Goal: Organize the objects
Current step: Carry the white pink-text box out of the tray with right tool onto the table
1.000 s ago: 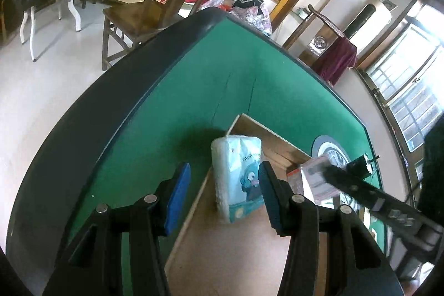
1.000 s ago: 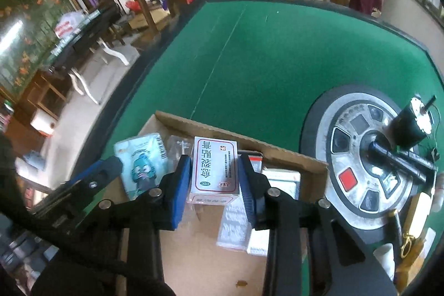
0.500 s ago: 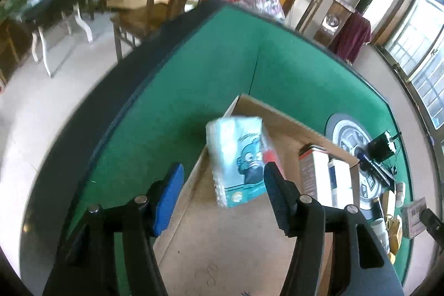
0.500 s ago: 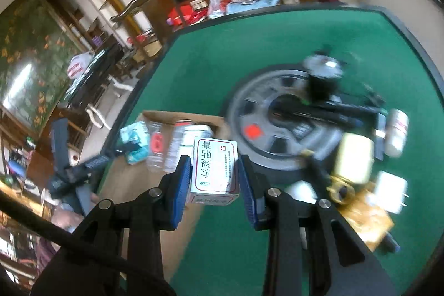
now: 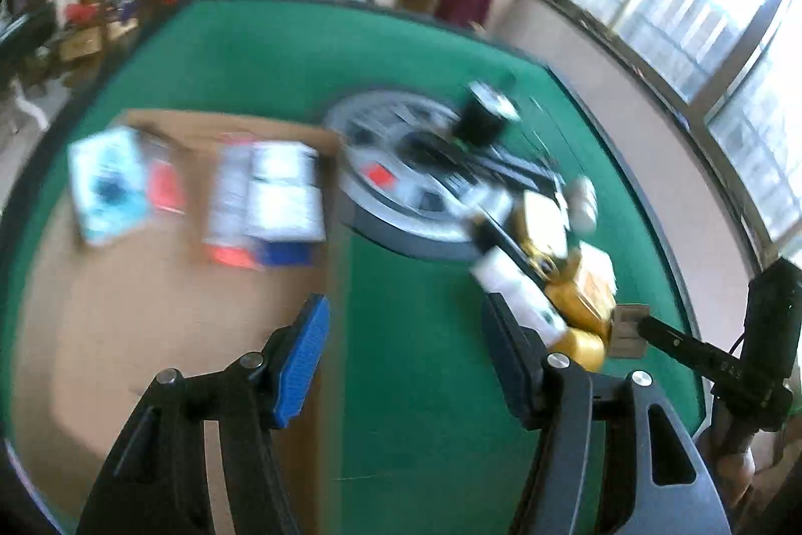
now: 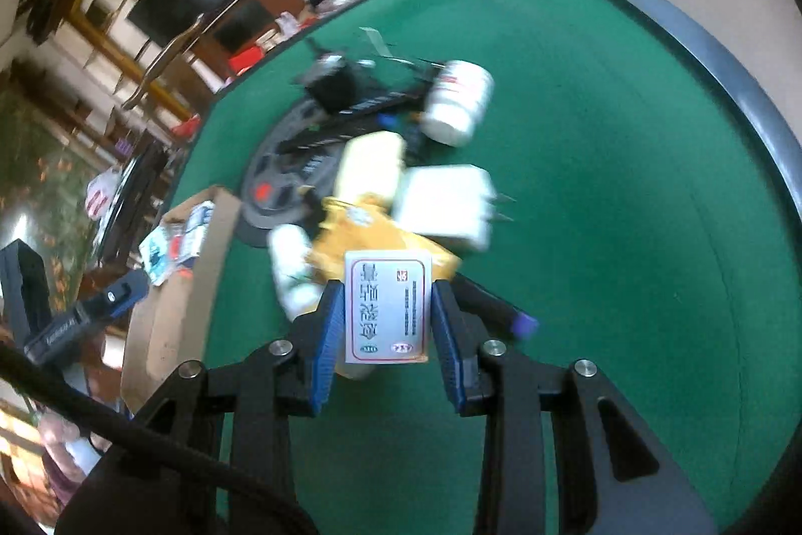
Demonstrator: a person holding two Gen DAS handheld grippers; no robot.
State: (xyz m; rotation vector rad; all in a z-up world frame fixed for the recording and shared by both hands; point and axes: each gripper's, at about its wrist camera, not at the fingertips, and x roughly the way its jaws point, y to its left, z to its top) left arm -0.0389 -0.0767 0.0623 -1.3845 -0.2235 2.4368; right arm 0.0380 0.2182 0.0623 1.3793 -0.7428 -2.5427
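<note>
A white medicine box [image 6: 388, 305] with a red-lined border, Chinese characters and small print too fine to read sits clamped between the blue pads of the right gripper [image 6: 387, 324], held above the green felt table [image 6: 601, 164] over a heap of loose items. The heap (blurred in both views) includes a white bottle with a red label [image 6: 457, 102] lying on its side, a white plug adapter [image 6: 446, 208] with two prongs showing, a pale yellow block [image 6: 372, 166] and a yellow packet [image 6: 371, 236], beside a round grey hub [image 6: 280, 184] with a red button. The left gripper [image 5: 406, 349] hangs wide open with nothing between its fingers, above the edge of the cardboard box [image 5: 150, 284]. Inside the box lie a light-blue tissue pack [image 5: 108, 184] with a dark cartoon figure and a few white cartons [image 5: 280, 194], their lettering smeared beyond reading.
</note>
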